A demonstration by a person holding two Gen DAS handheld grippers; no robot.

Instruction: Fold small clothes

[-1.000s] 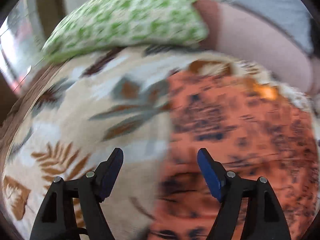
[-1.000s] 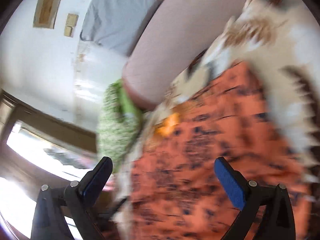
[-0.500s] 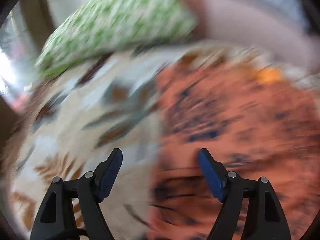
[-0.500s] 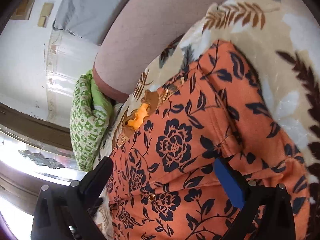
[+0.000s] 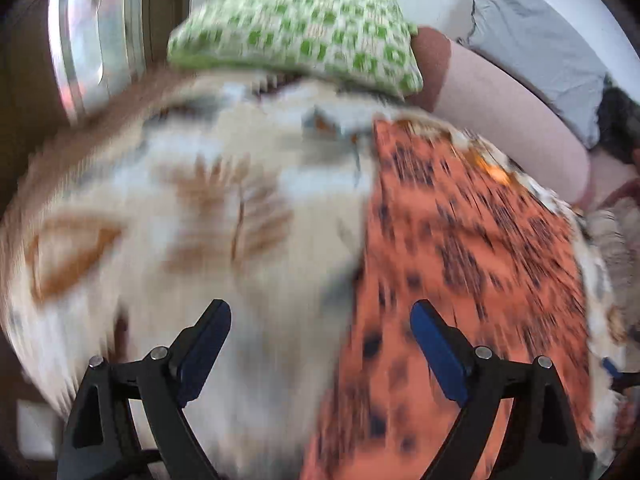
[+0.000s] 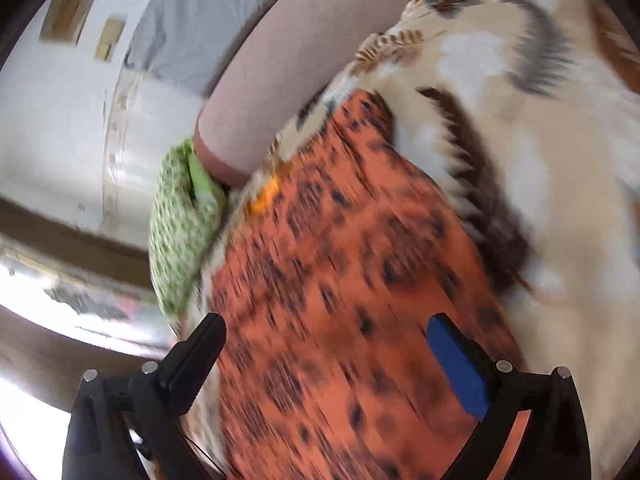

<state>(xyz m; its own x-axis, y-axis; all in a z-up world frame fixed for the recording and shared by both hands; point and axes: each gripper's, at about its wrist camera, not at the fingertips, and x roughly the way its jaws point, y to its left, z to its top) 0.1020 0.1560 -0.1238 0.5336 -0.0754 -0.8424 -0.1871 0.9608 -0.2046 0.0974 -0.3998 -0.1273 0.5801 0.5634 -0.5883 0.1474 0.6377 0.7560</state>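
An orange garment with a dark floral print (image 5: 472, 264) lies flat on a cream bedspread with brown leaf patterns (image 5: 208, 216). In the left wrist view it fills the right half; my left gripper (image 5: 320, 340) is open and empty above the garment's left edge. In the right wrist view the garment (image 6: 340, 300) runs from the bottom up to the middle; my right gripper (image 6: 324, 356) is open and empty just above it. Both views are motion-blurred.
A green and white patterned pillow (image 5: 296, 36) lies at the head of the bed, beside a long pink bolster (image 5: 508, 108); they also show in the right wrist view, the pillow (image 6: 180, 224) and the bolster (image 6: 296, 64). A window (image 5: 92, 40) and white wall stand behind.
Both grippers have swung over the bed, still open. The left view has shifted so more bedspread shows on the left. The right view went from sharp to blurred, with more bedspread at right.
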